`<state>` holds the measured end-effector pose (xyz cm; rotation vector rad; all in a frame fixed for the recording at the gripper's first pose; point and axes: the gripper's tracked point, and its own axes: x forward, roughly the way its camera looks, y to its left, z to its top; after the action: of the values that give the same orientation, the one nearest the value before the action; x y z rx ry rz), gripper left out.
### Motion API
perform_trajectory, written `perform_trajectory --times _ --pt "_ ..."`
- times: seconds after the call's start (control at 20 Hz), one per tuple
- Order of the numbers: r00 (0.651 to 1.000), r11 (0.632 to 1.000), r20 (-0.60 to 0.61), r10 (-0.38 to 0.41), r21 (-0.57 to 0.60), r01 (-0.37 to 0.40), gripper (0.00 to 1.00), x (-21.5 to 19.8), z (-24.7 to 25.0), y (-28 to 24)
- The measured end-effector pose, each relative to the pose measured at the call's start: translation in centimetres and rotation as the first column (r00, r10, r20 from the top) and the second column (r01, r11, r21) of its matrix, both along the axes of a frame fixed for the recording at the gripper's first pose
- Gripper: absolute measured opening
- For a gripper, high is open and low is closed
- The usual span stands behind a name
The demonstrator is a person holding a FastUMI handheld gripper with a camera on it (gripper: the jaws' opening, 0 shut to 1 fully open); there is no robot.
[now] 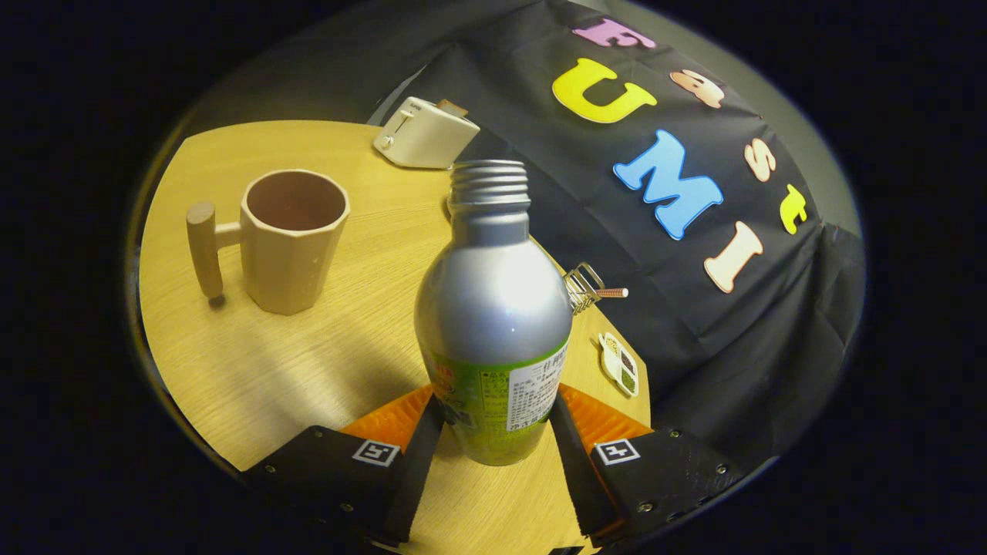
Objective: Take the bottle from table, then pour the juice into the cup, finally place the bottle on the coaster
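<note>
We record the tool (493, 432) with its two fingers pinching the lower body of the silver metal bottle with a green printed label (493, 324), one finger pressed against each side of the label band. The bottle sits between the fingers, its base appearing slightly clear of the pale wooden round surface (308, 362); we cannot confirm whether the base touches. The bottle leans a little, and its threaded neck carries no cap.

We note the beige faceted cup with a wooden peg handle (289, 239) at about ten o'clock from the bottle, well apart from it, standing upright on the surface. Its mouth is open; the inside looks dark, and we cannot tell any contents. The handle points away from the bottle.

We observe a cream-coloured toaster (424, 132) at about eleven o'clock, beyond the cup, near the far rim of the surface, with a slice of something showing at its top slot.

At about three o'clock, just beyond the bottle's shoulder, we see a small wire-framed metal item with a reddish handle (590, 289) at the rim of the surface. Nearer the right finger, at about four o'clock, lies a small white flat piece with dark green patches (621, 364), close to the rim; we cannot identify it further.
</note>
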<state>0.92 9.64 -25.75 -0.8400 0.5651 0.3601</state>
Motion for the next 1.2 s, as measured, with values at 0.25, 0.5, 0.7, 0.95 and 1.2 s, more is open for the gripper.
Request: perform_trajectory --times 0.25,0.5,0.7,0.95,1.2 --pt "0.997 0.99 -0.003 0.077 -0.116 -0.077 0.77 0.2 0.5 1.6" --pt "0.99 0.967 -0.018 0.138 -0.215 -0.139 0.77 0.6 0.3 3.3" --pt "0.988 0.943 -0.041 0.147 -0.297 -0.152 0.77 0.7 0.1 3.2" --pt "0.986 0.909 -0.06 0.159 -0.381 -0.169 0.77 1.0 0.2 3.6" --pt "0.976 0.857 -0.093 0.196 -0.468 -0.217 0.77 1.1 0.2 4.1"
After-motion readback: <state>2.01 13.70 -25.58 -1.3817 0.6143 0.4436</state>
